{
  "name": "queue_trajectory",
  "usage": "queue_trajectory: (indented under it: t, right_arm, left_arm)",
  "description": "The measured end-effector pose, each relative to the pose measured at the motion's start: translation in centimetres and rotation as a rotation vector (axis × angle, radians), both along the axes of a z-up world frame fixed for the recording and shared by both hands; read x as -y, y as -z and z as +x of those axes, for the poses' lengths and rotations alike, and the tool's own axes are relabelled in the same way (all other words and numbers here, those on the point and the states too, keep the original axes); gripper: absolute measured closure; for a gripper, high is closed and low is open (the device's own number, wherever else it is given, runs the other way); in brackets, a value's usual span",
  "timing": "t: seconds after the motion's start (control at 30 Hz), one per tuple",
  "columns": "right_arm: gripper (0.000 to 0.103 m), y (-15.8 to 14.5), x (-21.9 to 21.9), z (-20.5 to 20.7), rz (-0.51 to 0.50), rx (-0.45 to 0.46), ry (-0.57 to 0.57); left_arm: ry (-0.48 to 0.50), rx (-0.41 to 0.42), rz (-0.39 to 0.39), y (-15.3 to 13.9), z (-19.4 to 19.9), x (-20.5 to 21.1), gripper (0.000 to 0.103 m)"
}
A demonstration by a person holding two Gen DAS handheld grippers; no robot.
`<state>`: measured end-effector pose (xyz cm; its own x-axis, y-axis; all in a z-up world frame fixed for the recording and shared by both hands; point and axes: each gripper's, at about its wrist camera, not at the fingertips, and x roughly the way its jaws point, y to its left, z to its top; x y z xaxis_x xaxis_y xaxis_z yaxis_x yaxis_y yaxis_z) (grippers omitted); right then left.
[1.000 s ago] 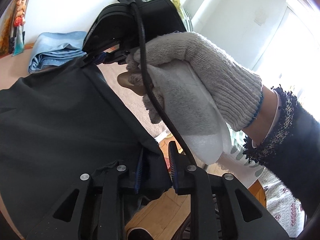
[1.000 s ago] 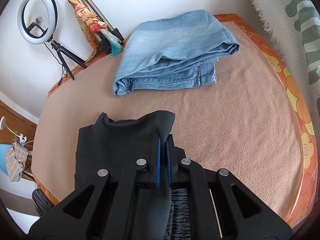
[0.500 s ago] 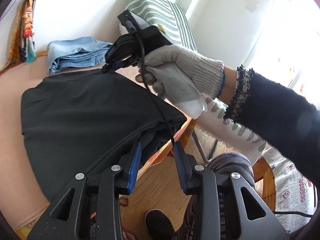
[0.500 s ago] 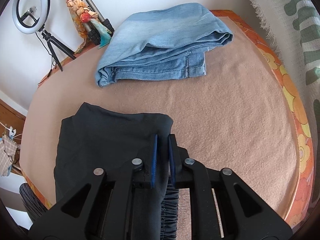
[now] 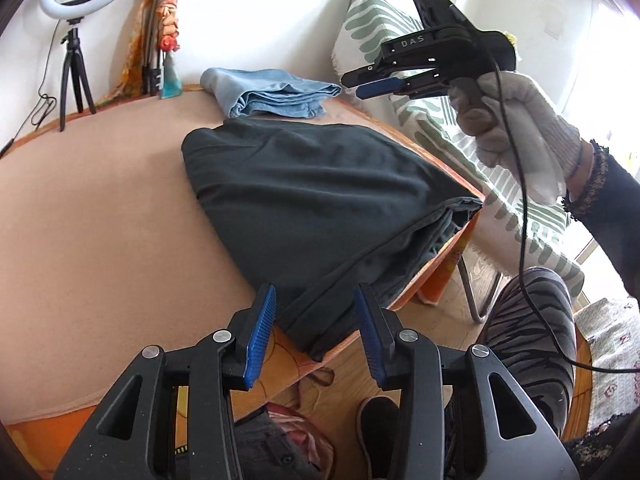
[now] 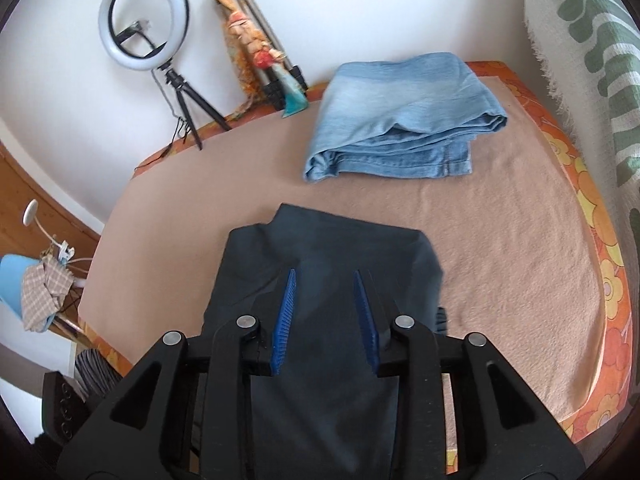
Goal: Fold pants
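Nearest in the left wrist view, the left claw (image 5: 314, 322) is spread wide and holds nothing, hovering over the near edge of the black pants (image 5: 320, 200). These lie folded in layers on the tan-covered table (image 5: 100, 220), one end hanging slightly past the table's edge. The right claw (image 6: 325, 314) is likewise parted and empty above the cloth (in the left view it is lifted clear). Farther back sit folded jeans (image 6: 400, 136), then a ring light (image 6: 144, 18). This looks like a release after a fold; next, probably, regrip an end for another fold, or smooth it
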<state>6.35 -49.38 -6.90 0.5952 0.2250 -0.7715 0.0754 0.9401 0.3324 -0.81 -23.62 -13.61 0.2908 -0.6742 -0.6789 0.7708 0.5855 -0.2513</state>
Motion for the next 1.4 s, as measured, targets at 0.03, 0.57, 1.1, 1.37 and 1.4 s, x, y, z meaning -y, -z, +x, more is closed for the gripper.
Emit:
queue_trajectory:
  t: [0.03,0.57,1.1,1.37,1.4]
  right_arm:
    - [0.071,0.3,-0.9,-0.1,-0.001,-0.007,-0.021]
    - [0.071,6.2,-10.9,-3.9,0.05,-0.204,-0.295]
    - [0.071,7.3,-19.1,-7.8,-0.186,-0.172,-0.597]
    - [0.099,7.5,-23.1,-9.3,-0.531,-0.109,-0.763]
    - [0.099,7.2,-23.5,-9.6,-0.569,-0.091,-0.778]
  left_arm:
    - [0.002,0.004,-0.001,0.3,0.2,0.1,0.064]
    - [0.121,0.025,0.007,2.2,-0.4,-0.8,0.081]
    - [0.099,-0.112,-0.068,-1.3,6.5,-3.9,0.087]
    - [0.032,-0.432,-0.049,2.3,13.4,-0.7,0.087]
    - [0.033,-0.455,-0.046,2.8,13.5,-0.2,0.087]
